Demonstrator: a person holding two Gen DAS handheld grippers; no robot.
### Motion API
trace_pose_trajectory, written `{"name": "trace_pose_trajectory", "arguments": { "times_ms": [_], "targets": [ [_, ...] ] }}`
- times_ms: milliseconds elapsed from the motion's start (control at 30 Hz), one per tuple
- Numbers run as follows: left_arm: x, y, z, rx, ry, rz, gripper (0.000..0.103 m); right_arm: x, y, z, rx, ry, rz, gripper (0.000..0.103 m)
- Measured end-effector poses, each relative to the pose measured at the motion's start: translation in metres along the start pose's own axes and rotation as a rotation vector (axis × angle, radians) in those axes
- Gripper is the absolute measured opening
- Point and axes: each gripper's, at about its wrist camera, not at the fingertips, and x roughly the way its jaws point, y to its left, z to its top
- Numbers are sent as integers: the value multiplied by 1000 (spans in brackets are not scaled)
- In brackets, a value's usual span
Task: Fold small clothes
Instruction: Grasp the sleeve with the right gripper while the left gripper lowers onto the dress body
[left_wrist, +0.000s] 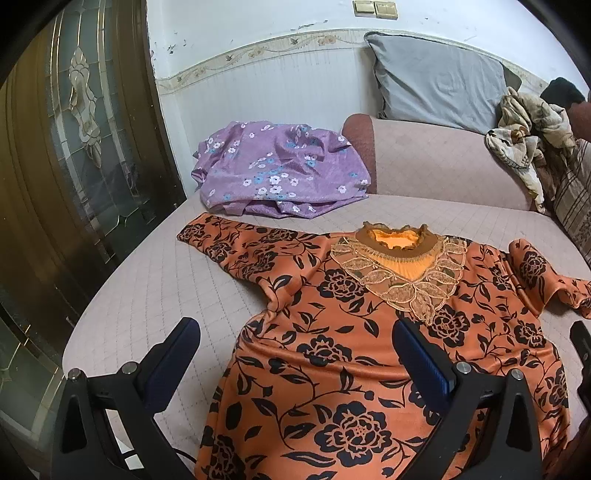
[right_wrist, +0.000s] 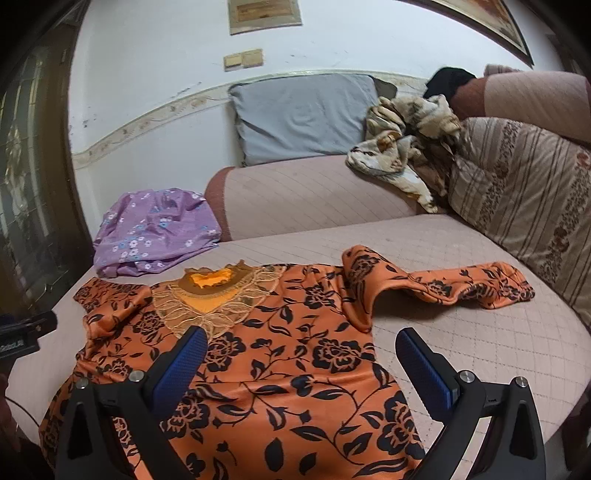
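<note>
An orange top with black flowers (left_wrist: 332, 354) lies spread flat on the pink quilted sofa seat (left_wrist: 147, 295), lace collar away from me. It also shows in the right wrist view (right_wrist: 288, 373), its right sleeve (right_wrist: 461, 288) bunched out to the side. My left gripper (left_wrist: 295, 347) is open and empty, hovering over the top's left side near the waist. My right gripper (right_wrist: 301, 350) is open and empty above the top's right side. The left gripper's edge shows at the left of the right wrist view (right_wrist: 26, 332).
A purple floral garment (left_wrist: 277, 170) lies crumpled at the seat's back left, also in the right wrist view (right_wrist: 155, 229). A grey pillow (left_wrist: 436, 77), a crumpled beige blanket (right_wrist: 406, 144) and a striped cushion (right_wrist: 524, 206) lie behind and right. A glass door (left_wrist: 81, 147) stands left.
</note>
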Motion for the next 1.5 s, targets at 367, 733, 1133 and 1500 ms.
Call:
{"name": "trace_pose_trajectory", "arguments": {
  "times_ms": [367, 733, 1133, 1500],
  "targets": [
    [116, -17, -41, 78, 250, -14, 103, 48, -157, 22, 569, 126, -24, 103],
    [145, -6, -69, -41, 386, -108, 103, 123, -372, -29, 1349, 75, 77, 87],
    [147, -11, -66, -10, 390, -66, 103, 190, -389, -3, 1145, 145, -88, 13],
    [118, 12, -47, -21, 295, -5, 103, 124, -255, 89, 887, -43, 362, 12]
  ]
}}
